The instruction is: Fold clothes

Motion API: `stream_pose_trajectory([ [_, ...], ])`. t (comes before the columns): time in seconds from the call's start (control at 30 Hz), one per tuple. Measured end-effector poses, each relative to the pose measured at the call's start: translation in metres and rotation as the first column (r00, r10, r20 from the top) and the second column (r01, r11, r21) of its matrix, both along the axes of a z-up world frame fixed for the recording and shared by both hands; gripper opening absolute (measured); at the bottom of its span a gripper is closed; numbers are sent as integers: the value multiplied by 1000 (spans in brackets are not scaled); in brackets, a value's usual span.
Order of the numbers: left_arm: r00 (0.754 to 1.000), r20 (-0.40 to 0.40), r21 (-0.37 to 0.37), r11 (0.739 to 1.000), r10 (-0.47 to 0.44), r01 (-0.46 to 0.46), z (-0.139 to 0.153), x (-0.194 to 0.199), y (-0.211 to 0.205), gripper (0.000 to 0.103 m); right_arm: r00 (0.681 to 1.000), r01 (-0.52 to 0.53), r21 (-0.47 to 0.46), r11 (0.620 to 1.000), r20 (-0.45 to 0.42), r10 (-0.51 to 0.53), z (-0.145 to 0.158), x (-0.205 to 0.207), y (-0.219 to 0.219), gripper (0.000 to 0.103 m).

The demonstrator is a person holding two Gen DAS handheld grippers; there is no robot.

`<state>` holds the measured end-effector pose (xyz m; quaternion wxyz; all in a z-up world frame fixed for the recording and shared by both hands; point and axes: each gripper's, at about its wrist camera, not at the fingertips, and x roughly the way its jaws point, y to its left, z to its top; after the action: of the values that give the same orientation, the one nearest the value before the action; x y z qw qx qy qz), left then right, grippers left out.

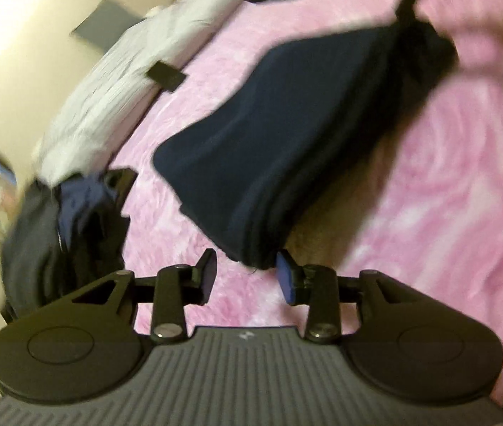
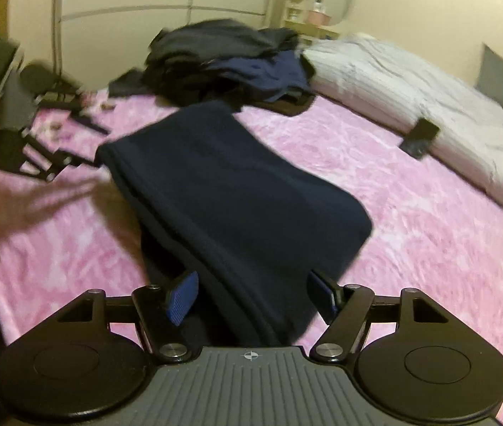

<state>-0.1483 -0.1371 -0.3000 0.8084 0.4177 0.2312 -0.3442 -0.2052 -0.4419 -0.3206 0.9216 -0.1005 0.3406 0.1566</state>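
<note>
A folded navy garment (image 1: 287,135) lies on the pink blanket (image 1: 447,195). In the left wrist view my left gripper (image 1: 246,278) is open, just short of the garment's near corner, touching nothing. In the right wrist view the same garment (image 2: 223,184) runs from the middle down between my right gripper's (image 2: 251,296) open fingers; the cloth lies between the blue pads (image 2: 182,296) but they are apart. The left gripper (image 2: 27,158) shows at the far left end of the garment.
A pile of dark unfolded clothes (image 2: 223,60) sits at the bed's far edge, also in the left wrist view (image 1: 63,227). A white duvet (image 2: 411,85) lies along the wall with a black phone-like object (image 2: 420,138) beside it. The pink blanket covers the bed.
</note>
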Motion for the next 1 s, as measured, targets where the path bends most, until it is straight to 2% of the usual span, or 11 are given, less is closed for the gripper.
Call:
stream_pose_trajectory([
  [0.1, 998, -49, -130, 990, 41, -48, 27, 5, 3, 33, 999, 44, 95, 994, -8, -43, 16, 7, -18, 70],
  [0.23, 997, -61, -204, 977, 56, -68, 44, 19, -18, 33, 994, 60, 152, 987, -99, -45, -1, 34, -18, 70],
  [0.37, 992, -111, -178, 981, 54, -73, 26, 44, -51, 33, 980, 76, 200, 977, -196, -36, -21, 62, -17, 70],
  [0.43, 981, -180, -110, 989, 77, -97, 0, 63, -61, 33, 970, 81, 211, 974, -240, -29, -35, 68, -19, 70],
  [0.5, 975, -206, -90, 991, 77, -98, -13, 70, -61, 34, 968, 73, 245, 967, -251, -9, -33, 70, -25, 70],
  [0.6, 968, -235, -136, 983, 90, -124, -2, 77, -57, 34, 968, 130, 344, 930, -248, -44, -18, 76, -53, 70],
  [0.7, 966, -224, -206, 962, 132, -179, 16, 88, -53, 34, 949, 259, 422, 869, -278, -148, -20, 96, -94, 70],
  [0.77, 962, -224, -181, 963, 157, -199, 15, 100, -55, 34, 923, 341, 442, 830, -325, -207, -29, 113, -115, 70],
  [0.83, 960, -232, -128, 973, 159, -192, 5, 108, -60, 34, 899, 391, 463, 796, -377, -223, -39, 128, -128, 70],
  [0.9, 958, -238, -115, 975, 157, -189, -3, 113, -61, 35, 891, 397, 486, 778, -409, -199, -45, 140, -132, 70],
  [1.0, 954, -252, -123, 973, 162, -198, -2, 118, -60, 35, 888, 378, 503, 777, -433, -152, -52, 154, -129, 70],
])
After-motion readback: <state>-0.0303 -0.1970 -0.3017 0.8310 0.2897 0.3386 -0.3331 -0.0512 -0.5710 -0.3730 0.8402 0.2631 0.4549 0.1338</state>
